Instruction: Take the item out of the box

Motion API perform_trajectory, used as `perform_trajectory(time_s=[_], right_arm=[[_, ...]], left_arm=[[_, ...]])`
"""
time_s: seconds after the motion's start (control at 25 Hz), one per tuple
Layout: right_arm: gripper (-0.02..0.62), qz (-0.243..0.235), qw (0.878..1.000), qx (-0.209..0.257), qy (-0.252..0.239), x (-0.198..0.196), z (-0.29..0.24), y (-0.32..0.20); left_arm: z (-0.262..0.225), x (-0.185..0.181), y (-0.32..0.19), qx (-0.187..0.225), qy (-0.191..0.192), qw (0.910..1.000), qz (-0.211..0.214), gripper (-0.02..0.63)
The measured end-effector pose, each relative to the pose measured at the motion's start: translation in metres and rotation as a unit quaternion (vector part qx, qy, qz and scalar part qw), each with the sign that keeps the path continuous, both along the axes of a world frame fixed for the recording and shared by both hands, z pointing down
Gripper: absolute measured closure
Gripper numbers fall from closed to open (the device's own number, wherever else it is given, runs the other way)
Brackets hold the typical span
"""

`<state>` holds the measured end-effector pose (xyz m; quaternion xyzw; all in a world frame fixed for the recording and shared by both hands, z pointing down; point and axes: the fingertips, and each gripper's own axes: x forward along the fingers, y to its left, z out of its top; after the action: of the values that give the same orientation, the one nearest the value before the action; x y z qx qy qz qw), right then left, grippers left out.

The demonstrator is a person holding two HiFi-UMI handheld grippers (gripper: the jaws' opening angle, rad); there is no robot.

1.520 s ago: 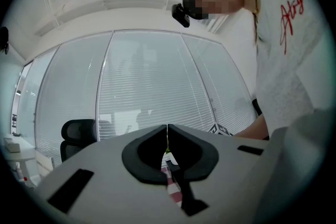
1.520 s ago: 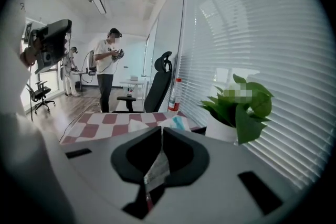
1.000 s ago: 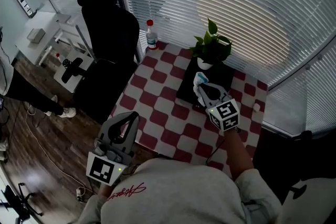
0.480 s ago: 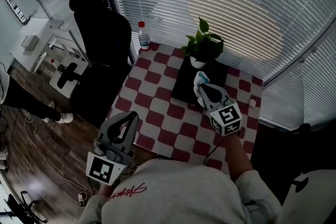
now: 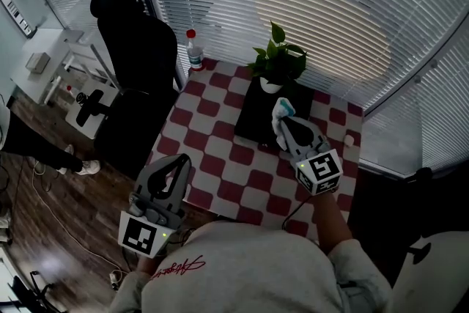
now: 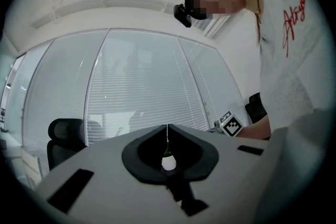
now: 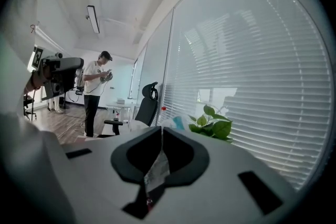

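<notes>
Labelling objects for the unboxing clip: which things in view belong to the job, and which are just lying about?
Job:
- black box
- packet, clamped in the right gripper

Lying about:
- potted plant
- bottle
- office chair
- left gripper, shut, empty, off the table

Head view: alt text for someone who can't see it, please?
From above, the right gripper holds a small packet over a black box on a checked table. A potted plant stands at its far edge; the left gripper hangs shut.
</notes>
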<state>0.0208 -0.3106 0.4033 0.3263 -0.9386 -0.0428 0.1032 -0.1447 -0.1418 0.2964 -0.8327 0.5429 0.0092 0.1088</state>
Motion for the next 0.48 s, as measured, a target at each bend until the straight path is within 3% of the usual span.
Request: perform_trajectory(time_s=[0.48], right_arm=[[0.574, 0.014, 0.999, 0.012, -0.033, 0.019, -0.019, 0.01]], left_arm=[[0.001, 0.01, -0.011, 0.002, -0.003, 0.9999, 0.014, 0.588]])
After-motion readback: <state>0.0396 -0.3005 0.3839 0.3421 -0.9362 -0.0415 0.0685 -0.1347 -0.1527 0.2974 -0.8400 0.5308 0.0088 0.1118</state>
